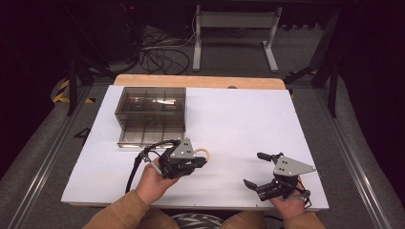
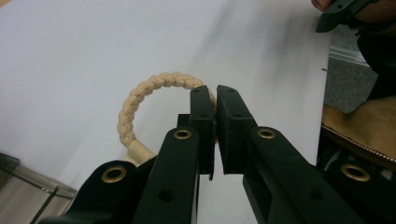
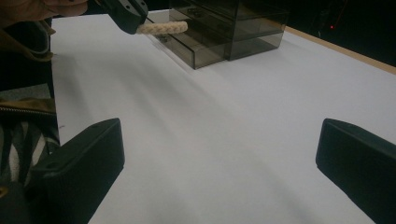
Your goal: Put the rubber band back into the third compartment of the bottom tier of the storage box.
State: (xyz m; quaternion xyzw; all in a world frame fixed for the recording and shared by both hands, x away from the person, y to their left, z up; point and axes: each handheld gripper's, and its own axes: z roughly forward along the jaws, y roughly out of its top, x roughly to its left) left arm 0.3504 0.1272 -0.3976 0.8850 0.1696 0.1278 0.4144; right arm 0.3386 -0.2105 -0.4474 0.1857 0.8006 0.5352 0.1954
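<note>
A person seated at a white table [image 1: 229, 124] holds a claw in each hand, and the left claw [image 1: 198, 162] is clamped on a small ring of braided, cream-coloured rope [image 2: 140, 100], held near the front of the table just in front of a smoky, see-through drawer organiser [image 1: 150, 114] whose lower drawer stands pulled out toward the person. In the left gripper view the two black jaws are pressed together over the ring's right-hand arc, while the rest of the loop curves free to the left and down to a bound or whipped joint beside the jaw mount. The right gripper view shows the ring sticking out level from the jaws, apparently lifted clear of the table. The right claw [image 1: 258, 169] rests low over the table's front right area, well apart from the ring, its jaws spread wide and holding nothing. The ring looks light and soft, likely to flatten a little under a pinch yet unlikely to slip, since the twisted strands give the pads plenty of texture; it seems in no danger of breaking. A bite across the cord's thickness, as here, appears the sound hold, and the stiffer wrapped joint would probably serve as well.
</note>
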